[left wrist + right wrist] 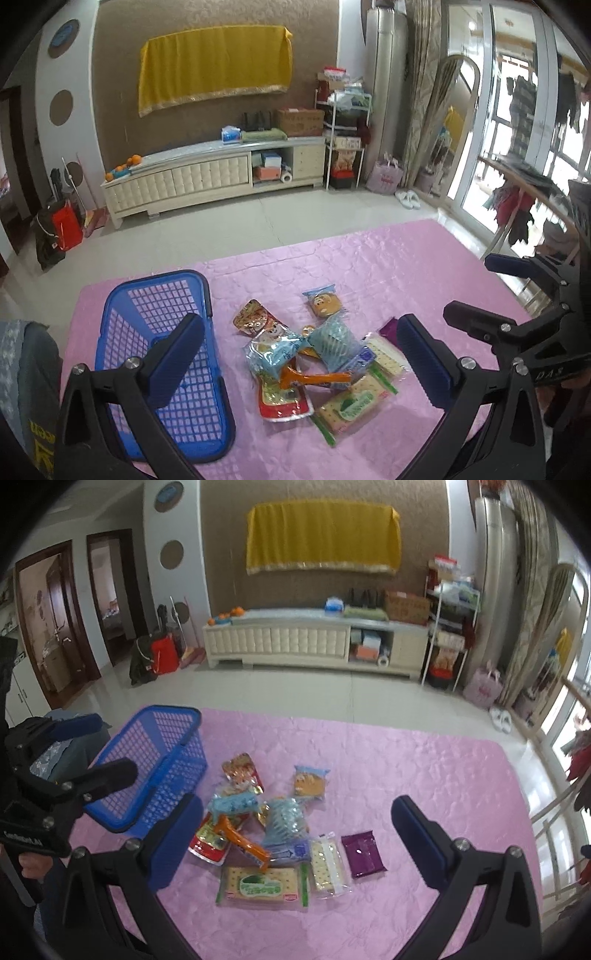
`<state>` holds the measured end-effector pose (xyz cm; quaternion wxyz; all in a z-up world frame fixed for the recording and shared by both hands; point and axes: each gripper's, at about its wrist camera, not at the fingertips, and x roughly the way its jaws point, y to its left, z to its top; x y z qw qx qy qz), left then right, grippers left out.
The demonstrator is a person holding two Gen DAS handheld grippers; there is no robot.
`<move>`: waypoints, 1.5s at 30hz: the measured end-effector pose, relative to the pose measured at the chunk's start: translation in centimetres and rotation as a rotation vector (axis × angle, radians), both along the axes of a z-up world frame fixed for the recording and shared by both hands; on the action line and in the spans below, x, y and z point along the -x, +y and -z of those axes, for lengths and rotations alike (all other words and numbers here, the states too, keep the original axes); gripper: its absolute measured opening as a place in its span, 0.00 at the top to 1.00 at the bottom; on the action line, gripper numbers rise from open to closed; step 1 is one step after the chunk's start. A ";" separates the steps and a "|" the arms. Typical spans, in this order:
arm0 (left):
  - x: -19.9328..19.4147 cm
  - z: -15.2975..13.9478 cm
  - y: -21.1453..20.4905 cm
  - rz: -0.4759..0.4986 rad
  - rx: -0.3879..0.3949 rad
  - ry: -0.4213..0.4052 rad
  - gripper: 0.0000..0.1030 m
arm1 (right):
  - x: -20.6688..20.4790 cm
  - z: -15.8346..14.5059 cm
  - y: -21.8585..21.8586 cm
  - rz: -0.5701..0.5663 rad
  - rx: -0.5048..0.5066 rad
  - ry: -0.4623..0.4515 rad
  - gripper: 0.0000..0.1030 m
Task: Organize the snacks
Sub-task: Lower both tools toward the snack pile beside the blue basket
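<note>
A pile of snack packets [314, 358] lies on the pink tablecloth [388, 258]; it also shows in the right wrist view [266, 823]. It includes a green cracker pack [264, 884], a purple packet [362, 854], an orange packet [243, 840] and a cookie pack [309, 782]. An empty blue mesh basket [122, 314] stands left of the pile, also in the right wrist view [162, 753]. My left gripper [299, 365] is open above the pile and basket. My right gripper [295, 845] is open above the pile's near side.
The pink-covered table [424, 768] ends at the far edge, with tiled floor beyond. A cream TV cabinet [207, 177] stands against the back wall. A rack [343, 133] and glass doors [517, 110] are at the right. A grey chair [26, 354] is at the left.
</note>
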<state>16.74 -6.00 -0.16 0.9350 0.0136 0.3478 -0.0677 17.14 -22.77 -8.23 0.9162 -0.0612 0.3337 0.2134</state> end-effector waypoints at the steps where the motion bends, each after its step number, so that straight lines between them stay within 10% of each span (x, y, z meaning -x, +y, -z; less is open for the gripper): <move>1: -0.7 0.2 -0.2 0.012 -0.019 0.008 0.00 | -0.6 0.3 -0.1 0.002 0.001 0.014 0.00; 8: -5.1 3.2 -0.7 0.038 -0.096 0.129 0.00 | -4.3 2.9 -0.2 0.011 0.045 0.092 0.00; 19: -11.1 10.9 -0.5 -0.066 0.014 0.388 0.00 | -8.4 8.3 -0.6 0.040 0.081 0.206 0.04; 45: -12.3 13.3 -1.1 -0.118 -0.027 0.350 0.01 | -11.3 17.5 5.0 -0.115 0.107 0.335 0.13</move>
